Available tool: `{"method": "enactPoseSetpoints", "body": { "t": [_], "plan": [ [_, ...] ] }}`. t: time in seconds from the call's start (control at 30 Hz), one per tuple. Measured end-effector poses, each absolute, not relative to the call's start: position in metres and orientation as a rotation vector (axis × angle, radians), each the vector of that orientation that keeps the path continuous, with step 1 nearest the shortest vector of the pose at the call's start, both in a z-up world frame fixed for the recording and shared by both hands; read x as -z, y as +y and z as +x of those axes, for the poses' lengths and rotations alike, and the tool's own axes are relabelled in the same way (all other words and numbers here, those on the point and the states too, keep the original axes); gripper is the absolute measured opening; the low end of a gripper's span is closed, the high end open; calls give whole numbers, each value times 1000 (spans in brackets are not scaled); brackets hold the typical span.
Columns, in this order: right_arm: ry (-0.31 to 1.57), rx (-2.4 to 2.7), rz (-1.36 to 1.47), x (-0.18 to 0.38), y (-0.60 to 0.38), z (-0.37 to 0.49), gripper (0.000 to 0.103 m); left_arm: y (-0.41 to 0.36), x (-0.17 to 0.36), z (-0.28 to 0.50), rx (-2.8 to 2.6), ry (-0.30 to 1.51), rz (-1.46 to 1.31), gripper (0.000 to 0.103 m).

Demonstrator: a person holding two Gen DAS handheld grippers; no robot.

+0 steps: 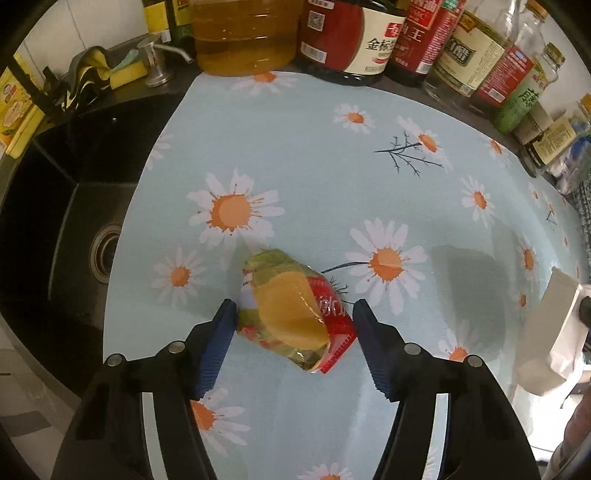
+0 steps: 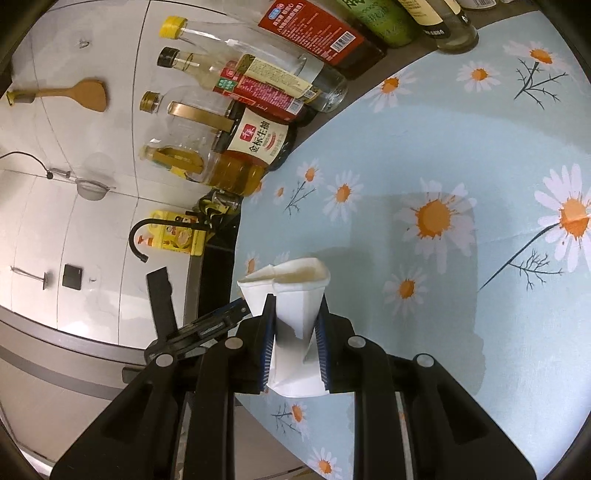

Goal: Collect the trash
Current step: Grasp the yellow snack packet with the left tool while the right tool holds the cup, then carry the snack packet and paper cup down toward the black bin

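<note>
A crumpled snack wrapper [image 1: 291, 314], green, yellow and red, lies on the daisy-print cloth [image 1: 332, 177]. My left gripper [image 1: 293, 310] points down over it, and its blue pads touch the wrapper on both sides, shut on it. My right gripper [image 2: 295, 301] is shut on a squashed white paper cup [image 2: 291, 291], held above the cloth [image 2: 443, 155] with its mouth facing away. The same cup [image 1: 554, 332] shows at the right edge of the left wrist view. Part of the left gripper shows in the right wrist view, left of the cup.
A black sink [image 1: 74, 240] with a drain lies left of the cloth. Oil and sauce bottles [image 1: 343, 33] line the back edge and curve round to the right. A sponge [image 1: 127, 68] and a soap pump [image 1: 155, 62] sit behind the sink. A tap [image 2: 138, 236] stands by the wall.
</note>
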State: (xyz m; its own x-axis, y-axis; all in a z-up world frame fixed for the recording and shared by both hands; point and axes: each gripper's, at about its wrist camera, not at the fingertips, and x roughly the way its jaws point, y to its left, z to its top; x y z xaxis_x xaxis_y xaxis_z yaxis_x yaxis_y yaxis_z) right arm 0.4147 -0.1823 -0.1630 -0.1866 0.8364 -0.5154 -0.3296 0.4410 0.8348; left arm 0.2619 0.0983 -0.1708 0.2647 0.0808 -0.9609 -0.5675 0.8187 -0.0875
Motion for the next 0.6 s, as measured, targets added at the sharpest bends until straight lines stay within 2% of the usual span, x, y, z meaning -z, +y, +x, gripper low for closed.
{"method": "enactPoseSetpoints", "body": {
  "t": [0.6],
  "plan": [
    [1367,-1083,490,157,-196,394,22,62,138,233,-352,1130,-424,59]
  ]
}}
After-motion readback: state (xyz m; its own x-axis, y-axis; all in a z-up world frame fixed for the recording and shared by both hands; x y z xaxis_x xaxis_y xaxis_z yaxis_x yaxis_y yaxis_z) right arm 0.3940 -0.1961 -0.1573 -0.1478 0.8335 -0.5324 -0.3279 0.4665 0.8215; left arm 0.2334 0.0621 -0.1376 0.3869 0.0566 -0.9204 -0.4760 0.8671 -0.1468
